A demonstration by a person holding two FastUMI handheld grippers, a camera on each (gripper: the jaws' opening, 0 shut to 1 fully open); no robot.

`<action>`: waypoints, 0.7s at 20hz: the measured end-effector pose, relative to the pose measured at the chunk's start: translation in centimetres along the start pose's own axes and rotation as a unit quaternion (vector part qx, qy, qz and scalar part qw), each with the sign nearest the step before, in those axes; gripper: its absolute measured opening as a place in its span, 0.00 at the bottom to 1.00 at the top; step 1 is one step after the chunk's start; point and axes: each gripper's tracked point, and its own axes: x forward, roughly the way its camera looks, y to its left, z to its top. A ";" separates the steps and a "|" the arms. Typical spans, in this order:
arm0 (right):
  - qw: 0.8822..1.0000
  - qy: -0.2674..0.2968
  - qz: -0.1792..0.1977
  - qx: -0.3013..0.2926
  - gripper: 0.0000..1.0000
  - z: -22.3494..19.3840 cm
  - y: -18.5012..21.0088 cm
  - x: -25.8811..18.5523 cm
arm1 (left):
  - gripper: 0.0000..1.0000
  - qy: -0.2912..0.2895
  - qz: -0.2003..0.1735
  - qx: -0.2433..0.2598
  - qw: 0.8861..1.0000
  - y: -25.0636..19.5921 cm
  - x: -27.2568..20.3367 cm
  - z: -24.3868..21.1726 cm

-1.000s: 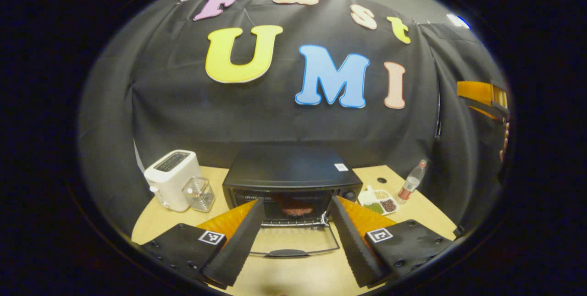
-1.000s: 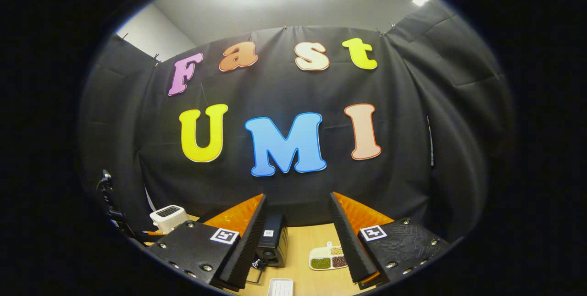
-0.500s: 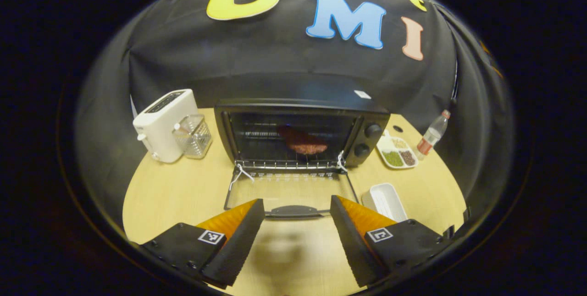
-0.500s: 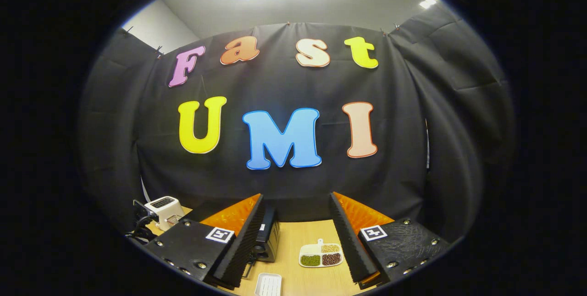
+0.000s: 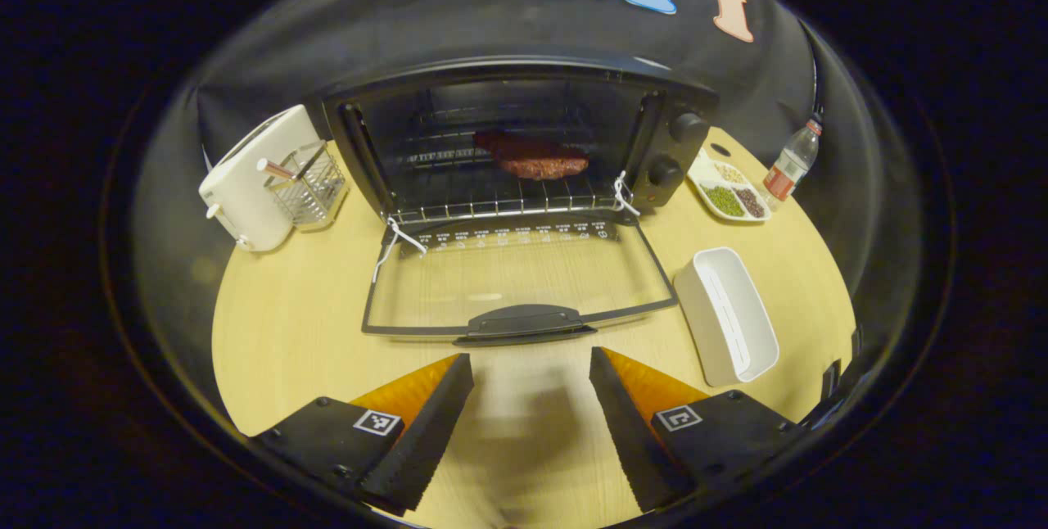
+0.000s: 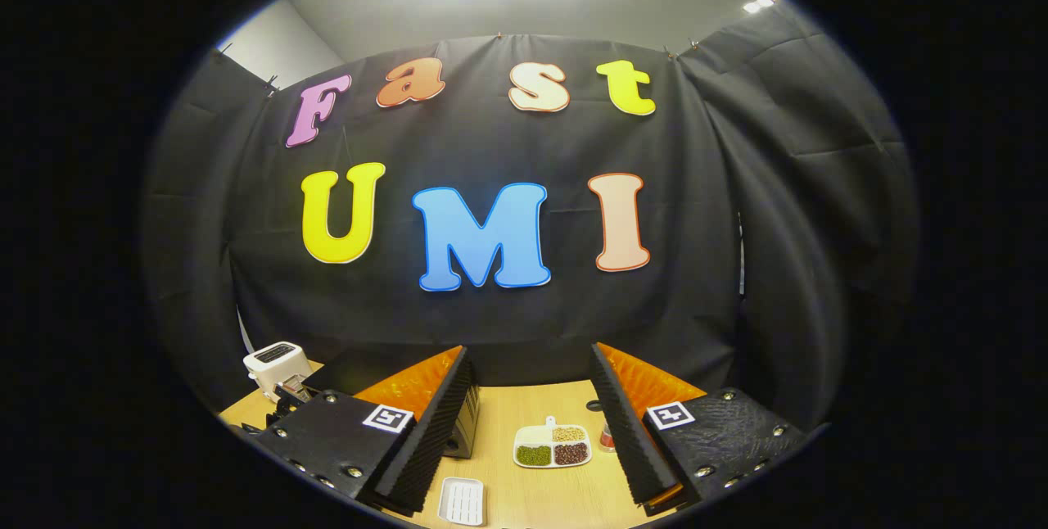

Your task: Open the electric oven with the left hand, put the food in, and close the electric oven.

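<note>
Before the left gripper (image 5: 530,414) — jaws wide, holding nothing — lies the door handle (image 5: 524,321); hook beneath, lift evenly. Food (image 5: 530,155) seems already racked.

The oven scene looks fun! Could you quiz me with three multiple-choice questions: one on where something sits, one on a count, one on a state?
1. Where is the food?
A. on the oven rack
B. in the white tray
C. on the toaster

2. How many knobs does the oven front show?
A. two
B. four
C. none

3. How is the oven door?
A. shut
B. folded down flat
C. removed

Answers: 1 A, it lies on the wire rack inside. 2 A, two round knobs at the right. 3 B, the glass door lies on the table, ahead of the open left tongs.
</note>
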 end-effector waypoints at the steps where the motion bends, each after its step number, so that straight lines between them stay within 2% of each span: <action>1: 1.000 0.001 -0.004 0.001 0.89 -0.2 -0.3 -0.1 | 0.97 0.007 0.002 0.001 1.000 0.1 0.5 -0.1; 2: 1.000 0.003 -0.005 0.002 0.89 -0.3 -0.5 -0.1 | 1.00 0.014 0.003 0.003 1.000 0.2 1.0 -0.3; 3: 1.000 0.005 -0.004 0.002 0.84 -0.4 -0.5 -0.3 | 1.00 0.020 0.002 0.003 1.000 0.1 1.4 -0.4; 4: 1.000 0.005 -0.005 0.001 0.89 -0.4 -0.5 -0.4 | 1.00 0.029 0.001 0.000 1.000 0.1 1.9 -0.5; 5: 1.000 0.005 -0.007 -0.002 0.89 -0.5 -0.8 -0.4 | 0.97 0.038 0.003 -0.006 0.999 0.2 2.3 -0.8; 6: 1.000 0.005 -0.007 -0.005 0.89 -0.4 -0.9 -0.4 | 1.00 0.046 0.005 -0.011 0.999 0.3 2.7 -1.0; 7: 1.000 0.004 -0.009 -0.007 0.89 -0.5 -0.8 -0.5 | 0.98 0.053 0.006 -0.015 0.998 0.3 3.0 -1.1; 12: 1.000 0.011 -0.009 -0.016 0.89 -0.9 -0.4 -0.2 | 1.00 0.070 0.007 -0.024 0.997 0.8 4.3 -0.8; 14: 1.000 0.014 -0.009 -0.017 0.89 -1.2 -0.2 0.0 | 0.97 0.081 0.004 -0.039 0.996 0.7 4.7 -1.0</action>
